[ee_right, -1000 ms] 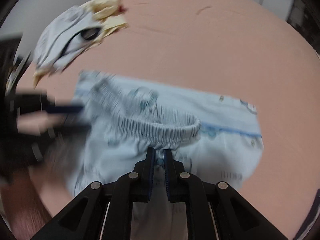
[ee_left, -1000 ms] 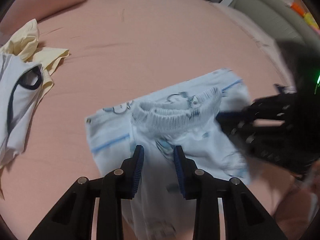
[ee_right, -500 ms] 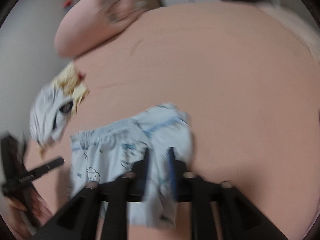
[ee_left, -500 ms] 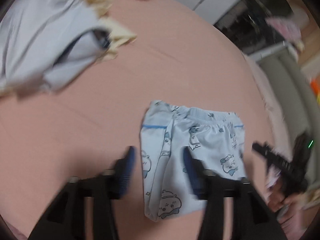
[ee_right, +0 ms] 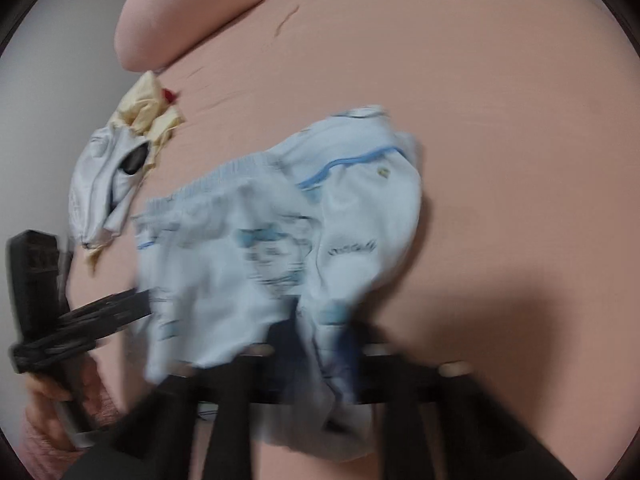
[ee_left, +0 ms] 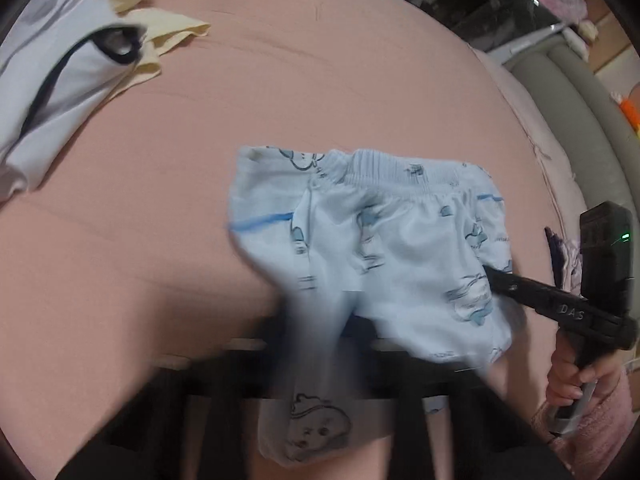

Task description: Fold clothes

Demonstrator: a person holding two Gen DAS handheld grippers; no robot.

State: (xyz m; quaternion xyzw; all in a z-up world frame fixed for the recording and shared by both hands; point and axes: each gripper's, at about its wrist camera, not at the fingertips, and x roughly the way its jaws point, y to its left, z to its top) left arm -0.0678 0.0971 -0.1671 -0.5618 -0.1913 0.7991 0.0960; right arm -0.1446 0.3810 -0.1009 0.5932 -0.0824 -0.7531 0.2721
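A pair of light blue printed shorts (ee_left: 384, 248) with a ribbed waistband lies folded on the pink bed, its near edge lifted. My left gripper (ee_left: 316, 332) is blurred at the bottom and looks shut on the shorts' near left edge. In the right wrist view the shorts (ee_right: 288, 240) hang bunched from my right gripper (ee_right: 320, 344), which is shut on their near edge. Each gripper also shows from the side in the other view: the right one (ee_left: 496, 274) and the left one (ee_right: 140, 300), both touching the cloth.
A white garment with dark trim (ee_left: 60, 76) lies on a pale yellow garment (ee_left: 168, 36) at the far left of the bed; both show in the right wrist view (ee_right: 108, 184). A pink pillow (ee_right: 192, 16) lies at the head. A grey padded bed edge (ee_left: 592, 120) runs along the right.
Both grippers have moved fast back onto the shorts. The left one, open half a second ago, now grips the near left edge. The cloth is lifted and bunched.
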